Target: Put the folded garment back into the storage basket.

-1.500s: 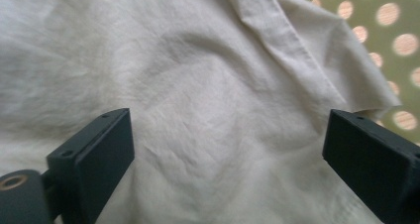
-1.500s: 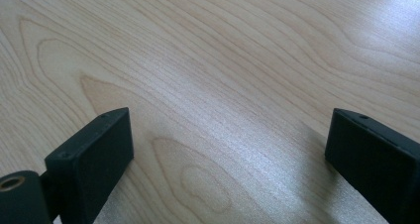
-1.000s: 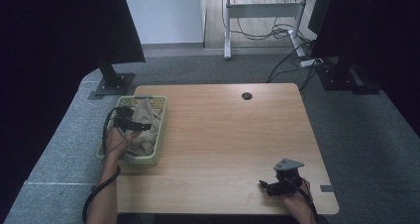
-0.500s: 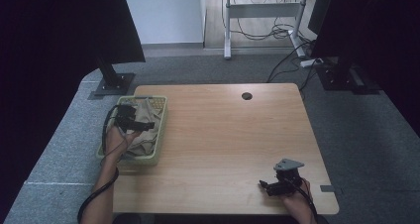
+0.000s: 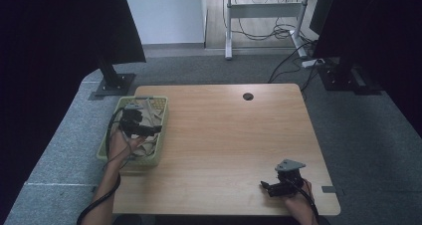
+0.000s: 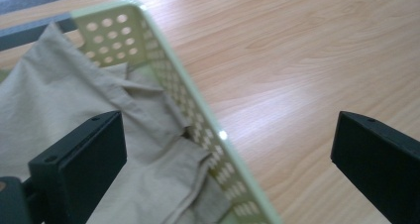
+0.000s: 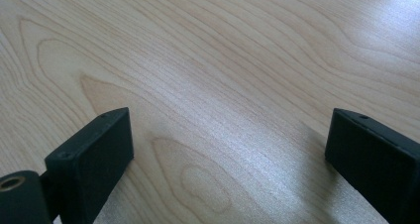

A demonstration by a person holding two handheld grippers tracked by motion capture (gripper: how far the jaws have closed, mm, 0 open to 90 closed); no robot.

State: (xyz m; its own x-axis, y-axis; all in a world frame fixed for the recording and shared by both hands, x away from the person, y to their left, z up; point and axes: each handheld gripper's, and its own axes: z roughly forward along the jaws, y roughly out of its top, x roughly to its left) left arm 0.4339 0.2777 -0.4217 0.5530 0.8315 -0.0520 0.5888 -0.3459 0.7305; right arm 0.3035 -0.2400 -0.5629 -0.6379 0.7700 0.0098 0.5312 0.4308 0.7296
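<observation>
Legible text, labels, brands, numbers, signs: none that I can read. Checked my basket [image 6: 163,80], the cloth [image 6: 59,110] in it, the table [image 5: 229,135] and my two sets of black jaws; every surface is plain and unmarked.

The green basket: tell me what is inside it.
The green basket holds crumpled beige cloth, with the open left gripper above its rim. The cloth covers the basket floor, so anything underneath is hidden.
</observation>
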